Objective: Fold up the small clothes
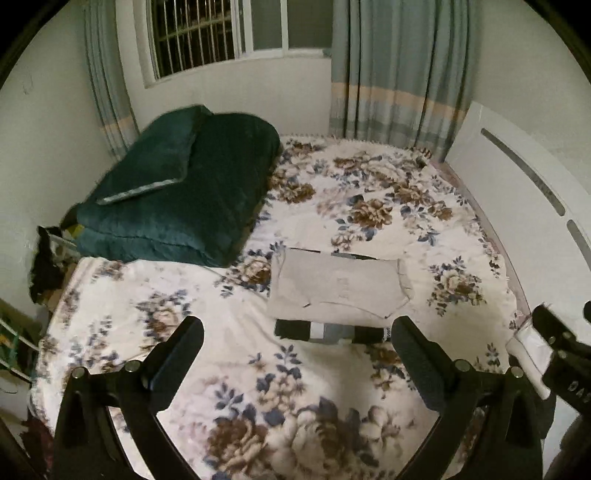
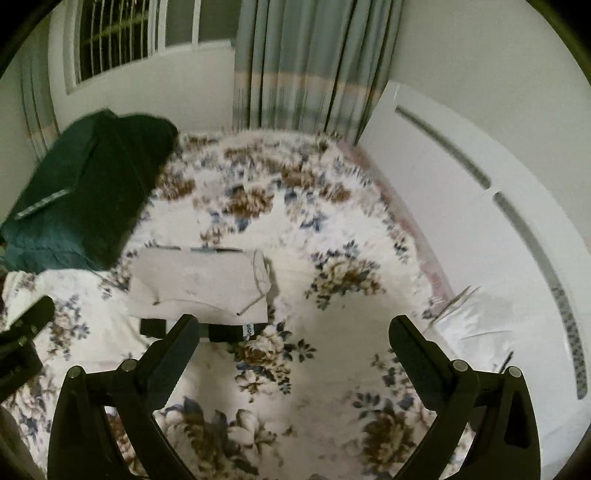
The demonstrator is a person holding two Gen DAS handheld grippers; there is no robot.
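A small grey garment (image 1: 338,284) lies folded flat on the flowered bedspread (image 1: 229,373), with a black and white striped piece (image 1: 325,331) under its near edge. It also shows in the right wrist view (image 2: 201,282), up and left of centre. My left gripper (image 1: 297,341) is open and empty, hovering just short of the garment's near edge. My right gripper (image 2: 293,341) is open and empty over bare bedspread (image 2: 332,332), to the right of the garment. The right gripper shows at the left view's right edge (image 1: 554,343).
A folded dark green quilt (image 1: 181,184) lies at the bed's far left. A white headboard (image 2: 480,206) runs along the right side, with white cloth (image 2: 476,325) against it. Curtains (image 1: 399,70) and a barred window (image 1: 195,33) are behind. Clutter (image 1: 44,266) sits off the left edge.
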